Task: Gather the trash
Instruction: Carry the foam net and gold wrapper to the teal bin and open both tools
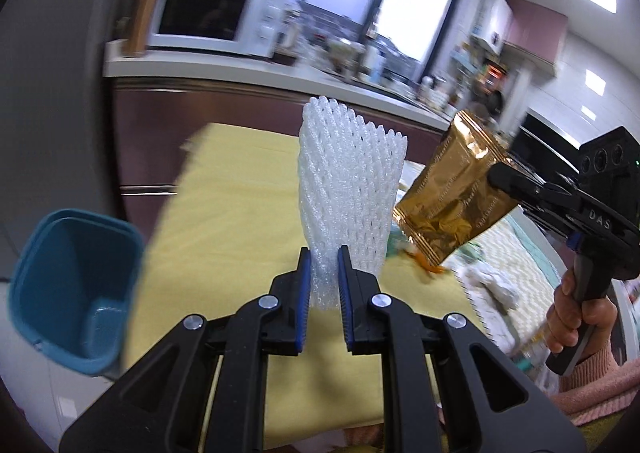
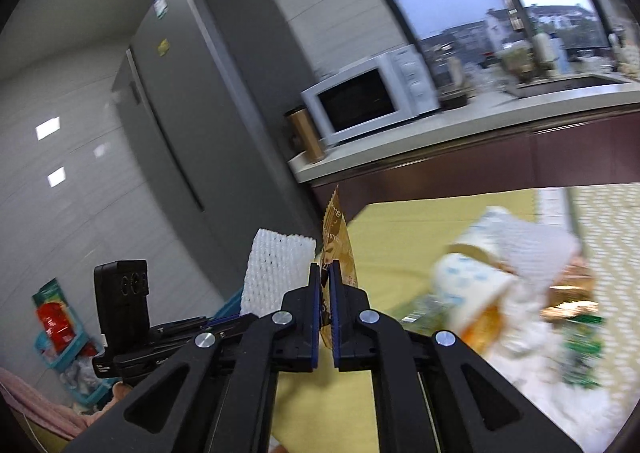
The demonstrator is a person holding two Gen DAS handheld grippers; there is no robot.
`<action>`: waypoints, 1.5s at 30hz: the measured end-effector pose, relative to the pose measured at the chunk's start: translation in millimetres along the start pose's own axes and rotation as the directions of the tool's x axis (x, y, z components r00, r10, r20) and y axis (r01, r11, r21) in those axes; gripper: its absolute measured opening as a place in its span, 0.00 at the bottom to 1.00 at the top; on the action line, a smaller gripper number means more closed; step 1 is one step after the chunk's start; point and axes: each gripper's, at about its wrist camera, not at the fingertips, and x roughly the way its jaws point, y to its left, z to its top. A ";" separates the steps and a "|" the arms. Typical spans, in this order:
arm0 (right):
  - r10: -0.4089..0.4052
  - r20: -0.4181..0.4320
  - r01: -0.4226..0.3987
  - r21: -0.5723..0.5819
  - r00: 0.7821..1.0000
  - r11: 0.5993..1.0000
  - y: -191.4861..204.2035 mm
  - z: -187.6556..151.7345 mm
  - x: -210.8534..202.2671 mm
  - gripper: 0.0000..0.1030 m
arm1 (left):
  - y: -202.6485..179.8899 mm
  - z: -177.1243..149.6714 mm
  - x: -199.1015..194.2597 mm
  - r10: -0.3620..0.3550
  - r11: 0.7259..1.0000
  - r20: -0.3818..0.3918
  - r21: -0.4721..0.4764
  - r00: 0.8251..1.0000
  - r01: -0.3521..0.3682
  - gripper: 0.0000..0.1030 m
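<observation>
Carrying trash binward: left tongs pinched on foam net, right tongs clamped on gold wrapper, both lifted above counter. Next, probably: swing over bin, then release.

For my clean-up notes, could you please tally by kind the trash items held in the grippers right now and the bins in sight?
White foam fruit nets: 1, the foam net clamped in the left gripper
Gold foil wrappers: 1, the gold wrapper pinched in the right gripper
Teal bins: 1, the teal bin, open and beside the table
Total: 3
</observation>
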 end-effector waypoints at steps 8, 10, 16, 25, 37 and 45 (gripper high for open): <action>0.177 -0.085 -0.180 -0.027 0.980 0.983 46.0 14.5 74.1 0.04 | 85.2 1.6 -51.4 0.199 0.974 0.050 -0.117 0.979 -0.192 0.13; 0.215 -0.108 -0.218 -0.025 0.971 0.976 54.7 15.5 92.7 0.04 | 107.1 1.4 -60.1 0.246 0.961 0.049 -0.141 0.968 -0.237 0.13; 0.303 -0.177 -0.311 -0.017 0.936 0.950 84.0 12.9 146.1 0.04 | 154.4 -2.6 -80.0 0.349 0.923 0.033 -0.187 0.937 -0.337 0.13; 0.334 -0.301 -0.343 0.027 0.893 0.939 99.4 -5.5 218.1 0.04 | 199.0 -12.4 -81.3 0.429 0.879 -0.018 -0.223 0.903 -0.422 0.13; 0.279 -0.489 -0.277 0.079 0.827 0.958 100.2 -44.5 290.1 0.06 | 222.6 -27.6 -43.9 0.466 0.847 -0.126 -0.222 0.876 -0.483 0.14; 0.199 -0.578 -0.207 0.052 0.792 0.977 103.7 -61.9 315.2 0.08 | 230.9 -32.4 -6.3 0.457 0.843 -0.177 -0.226 0.872 -0.488 0.15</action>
